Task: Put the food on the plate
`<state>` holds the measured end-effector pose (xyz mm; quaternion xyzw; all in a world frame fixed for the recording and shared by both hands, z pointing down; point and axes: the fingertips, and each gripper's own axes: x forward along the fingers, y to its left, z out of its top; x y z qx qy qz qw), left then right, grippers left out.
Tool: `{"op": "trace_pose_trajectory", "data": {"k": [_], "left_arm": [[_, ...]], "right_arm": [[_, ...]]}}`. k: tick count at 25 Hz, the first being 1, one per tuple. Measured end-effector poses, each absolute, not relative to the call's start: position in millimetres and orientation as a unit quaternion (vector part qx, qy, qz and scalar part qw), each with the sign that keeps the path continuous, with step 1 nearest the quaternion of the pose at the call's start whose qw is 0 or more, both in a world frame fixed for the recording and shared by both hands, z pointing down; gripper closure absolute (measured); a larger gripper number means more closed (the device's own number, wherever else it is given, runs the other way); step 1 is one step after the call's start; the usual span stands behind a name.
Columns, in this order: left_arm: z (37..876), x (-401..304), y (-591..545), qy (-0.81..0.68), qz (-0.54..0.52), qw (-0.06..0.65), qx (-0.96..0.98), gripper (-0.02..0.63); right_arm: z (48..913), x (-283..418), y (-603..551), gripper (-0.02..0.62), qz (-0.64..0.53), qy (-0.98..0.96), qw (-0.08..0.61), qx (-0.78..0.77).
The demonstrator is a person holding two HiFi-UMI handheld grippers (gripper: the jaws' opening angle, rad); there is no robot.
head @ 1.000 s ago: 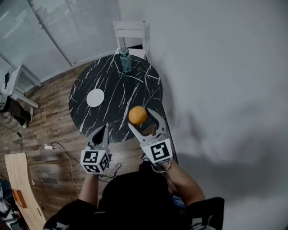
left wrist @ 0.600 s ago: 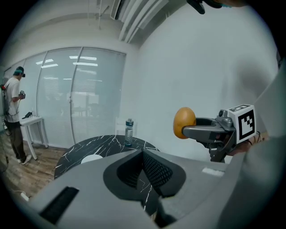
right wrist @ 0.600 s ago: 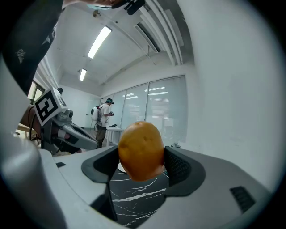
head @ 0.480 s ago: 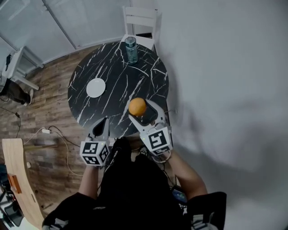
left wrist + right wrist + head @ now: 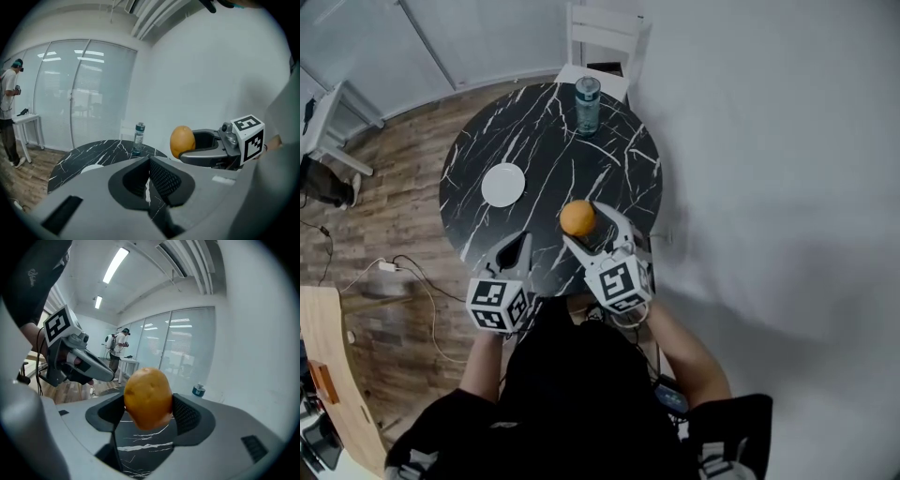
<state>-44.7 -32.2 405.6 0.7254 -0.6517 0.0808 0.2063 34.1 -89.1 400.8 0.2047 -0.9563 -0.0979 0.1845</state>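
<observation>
Overhead, the head camera looks steeply down from high above onto the whole round black white-veined marble table point(image 5: 544, 141), with the left gripper point(image 5: 521, 240) and right gripper point(image 5: 584, 223) over its near rim. The left gripper's camera sits low behind its jaws, facing roughly level across the tabletop toward the clear plastic bottle with a teal cap point(image 5: 138, 137) and a frosted glass partition wall point(image 5: 84, 93). The right gripper's camera tilts upward toward the long ceiling strip lights point(image 5: 115, 263), with a round orange-yellow fruit point(image 5: 147, 398) close before the lens. All three views share the table and bottle; each gripper camera catches the other gripper toward its edge.
</observation>
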Motion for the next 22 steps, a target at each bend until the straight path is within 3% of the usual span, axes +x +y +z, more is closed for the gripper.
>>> {"op": "trace_pose_trajectory", "data": {"k": [5,9,12,16,22], "left_arm": [[421,-70,-48,-0.640,0.102,0.223,0.728,0.606],[437,-81,-55,-0.620,0.120,0.238,0.738,0.490],[447,-86,-59,-0.598,0.083,0.280,0.747,0.441],[453,-104,-65,-0.587,-0.009,0.343,0.733,0.406],[471,-120,-65,-0.587,-0.003,0.361,0.725,0.373]], "right_arm": [[431,-8,-101,0.284,-0.085,-0.958,0.207,0.181],[463,-43,-101,0.284,-0.066,-0.961,0.220,0.156],[481,-64,-93,0.284,-0.071,-0.962,0.227,0.135],[498,-87,-81,0.284,-0.076,-0.962,0.241,0.103],[505,-109,-77,0.284,-0.080,-0.961,0.251,0.082]]}}
